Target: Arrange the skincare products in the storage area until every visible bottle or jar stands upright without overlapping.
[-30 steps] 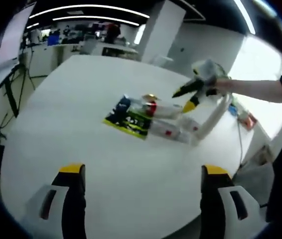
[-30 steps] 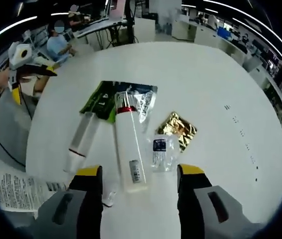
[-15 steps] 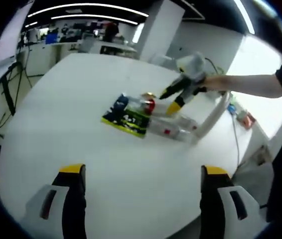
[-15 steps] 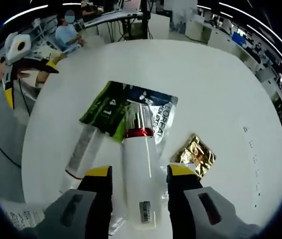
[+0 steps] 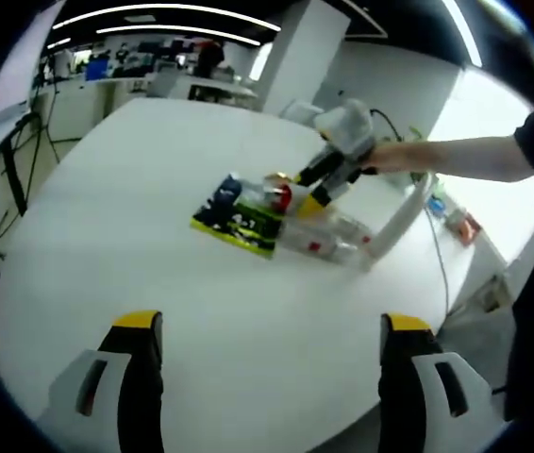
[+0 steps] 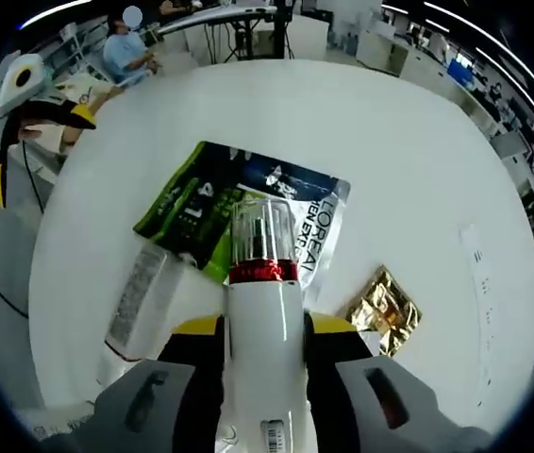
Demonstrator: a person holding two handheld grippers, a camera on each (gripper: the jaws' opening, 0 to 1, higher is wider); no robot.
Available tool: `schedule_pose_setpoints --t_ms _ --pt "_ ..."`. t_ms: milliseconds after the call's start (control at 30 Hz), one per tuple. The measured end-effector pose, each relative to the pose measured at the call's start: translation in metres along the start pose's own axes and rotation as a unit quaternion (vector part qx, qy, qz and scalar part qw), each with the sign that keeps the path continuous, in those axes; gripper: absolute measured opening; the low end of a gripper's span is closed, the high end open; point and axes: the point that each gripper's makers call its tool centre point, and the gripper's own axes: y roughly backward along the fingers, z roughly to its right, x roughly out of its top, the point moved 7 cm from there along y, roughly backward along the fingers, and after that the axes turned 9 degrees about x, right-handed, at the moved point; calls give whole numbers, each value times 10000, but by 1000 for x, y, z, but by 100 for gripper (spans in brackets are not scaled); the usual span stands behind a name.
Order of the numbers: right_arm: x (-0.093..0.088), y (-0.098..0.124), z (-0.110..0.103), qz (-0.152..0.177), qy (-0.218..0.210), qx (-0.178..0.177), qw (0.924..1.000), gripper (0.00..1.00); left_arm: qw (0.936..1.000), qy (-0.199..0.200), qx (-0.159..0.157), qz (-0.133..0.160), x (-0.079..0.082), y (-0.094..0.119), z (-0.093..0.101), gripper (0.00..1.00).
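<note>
My right claw (image 6: 262, 330) is reaching out low over the middle of the surface (image 5: 154, 170), its yellow-tipped jaws closing against both sides of the white bottle (image 6: 265, 311) lying between them. In the left gripper view I am seeing that same claw (image 5: 316, 189) angled downward, with my bare forearm (image 5: 456, 160) stretching in from the right edge. My left claw (image 5: 262, 326) is hovering near the surface's near edge, jaws spread wide, gripping nothing.

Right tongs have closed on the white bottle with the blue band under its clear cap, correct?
Not quite. The band is red, not blue, as the right gripper view shows. The right tongs have otherwise closed on the white bottle, just below its clear cap.
</note>
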Motion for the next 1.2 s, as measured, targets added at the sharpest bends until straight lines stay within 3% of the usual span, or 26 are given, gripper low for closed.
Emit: schedule_pose_setpoints --t_ms 600,1033,1200 --pt "2 -2 2 -5 347 -56 9994 30 9999 -84 -41 -40 -1 -2 2 87" --pt "-1 1 -4 255 334 -354 9985 28 9997 -227 -37 38 10 11 7 87" --pt "-5 16 -5 598 141 -548 9966 28 9996 -283 -50 77 12 13 10 87"
